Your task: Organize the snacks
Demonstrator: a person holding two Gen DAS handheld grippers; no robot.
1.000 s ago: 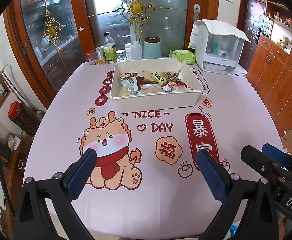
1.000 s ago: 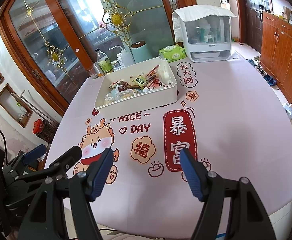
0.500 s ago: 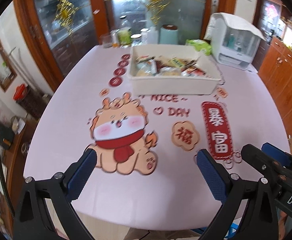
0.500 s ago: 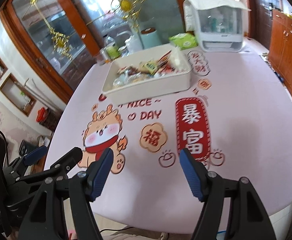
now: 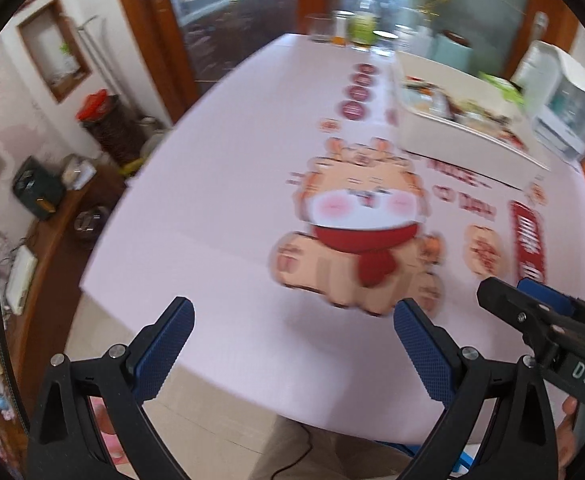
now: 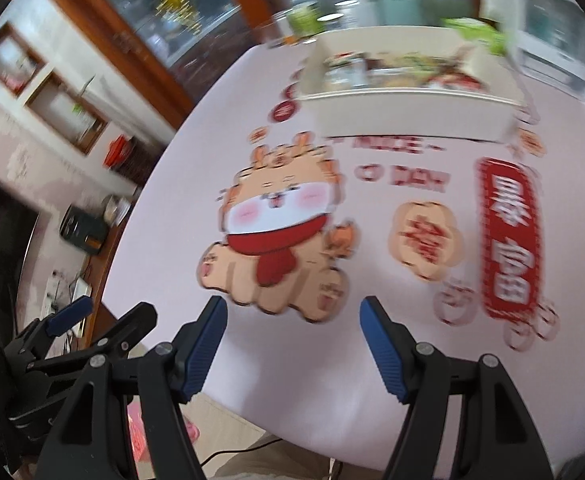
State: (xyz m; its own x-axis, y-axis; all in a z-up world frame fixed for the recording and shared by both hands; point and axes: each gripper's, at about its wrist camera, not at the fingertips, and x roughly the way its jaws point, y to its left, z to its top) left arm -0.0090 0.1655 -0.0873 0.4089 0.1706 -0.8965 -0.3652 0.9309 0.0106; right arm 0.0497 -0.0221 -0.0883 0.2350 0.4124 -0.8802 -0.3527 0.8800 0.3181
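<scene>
A white rectangular tray (image 5: 460, 140) holding several wrapped snacks (image 5: 464, 106) stands at the far side of the pink printed tablecloth (image 5: 232, 184). It also shows in the right wrist view (image 6: 404, 116), blurred. My left gripper (image 5: 292, 320) is open and empty, hanging over the table's near left edge. My right gripper (image 6: 292, 316) is open and empty over the near edge, by the cartoon dragon print (image 6: 280, 224). The right gripper's fingers (image 5: 532, 304) show at the right of the left wrist view. The left gripper's fingers (image 6: 92, 320) show at the left of the right wrist view.
Bottles and a glass (image 5: 348, 28) stand at the table's far edge. A white appliance (image 5: 564, 96) stands at the far right, with a green packet (image 5: 500, 84) beside it. A low wooden shelf with clutter (image 5: 48, 196) is left of the table. Floor and a cable (image 5: 292, 456) lie below.
Both grippers have swung left and pulled back toward the table's near left edge. The tray now sits further right and the views are motion-blurred. Both stay open and empty.
</scene>
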